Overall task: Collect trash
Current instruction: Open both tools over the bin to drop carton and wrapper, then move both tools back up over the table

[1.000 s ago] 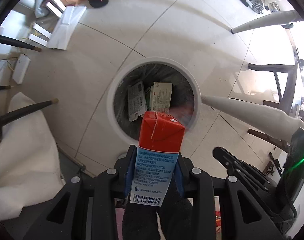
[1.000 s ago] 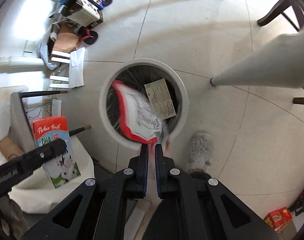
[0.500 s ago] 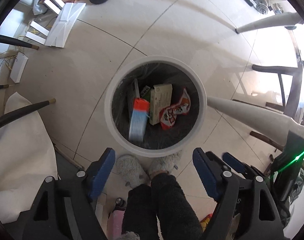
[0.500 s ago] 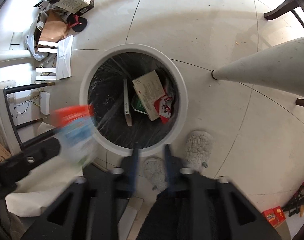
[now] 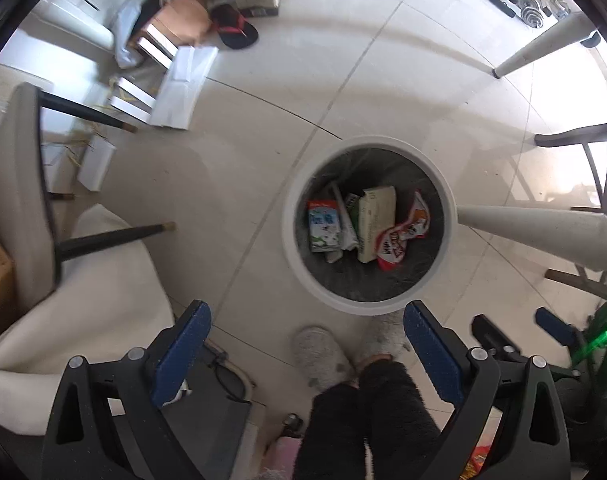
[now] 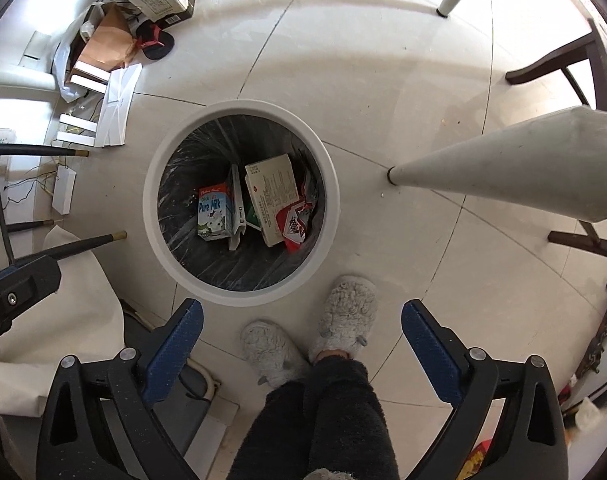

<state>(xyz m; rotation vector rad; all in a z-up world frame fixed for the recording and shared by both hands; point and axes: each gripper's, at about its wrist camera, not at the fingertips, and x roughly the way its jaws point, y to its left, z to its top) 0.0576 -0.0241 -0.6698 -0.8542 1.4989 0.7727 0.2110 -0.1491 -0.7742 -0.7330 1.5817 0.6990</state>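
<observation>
Both claws pointing straight down over tiled floor [image 6: 383, 60], jaws wide and opening, nothing between the blue pads. Left gripper [image 5: 305, 344] above grey slippers [image 5: 323, 356] and dark fuzzy trouser legs [image 5: 363, 420], with white bin [image 5: 291, 248] just beyond its right finger. Right gripper [image 6: 302, 338] nearly centred, near side of the same white bin [image 6: 239, 298]. Inside, on black liner [image 6: 179, 184]: milk carton [image 6: 214, 212] lying flat at left, label up, reading "Pure Milk", red top edge; thin white box [image 6: 236, 208] on edge beside it; beige printed box [image 6: 273, 194] in the middle; crumpled red-and-white wrapper [image 6: 293, 224] at right. Same milk carton [image 5: 323, 226] and wrapper [image 5: 399, 240] seen from left claw. White table leg [image 6: 503, 168] right of bin.
</observation>
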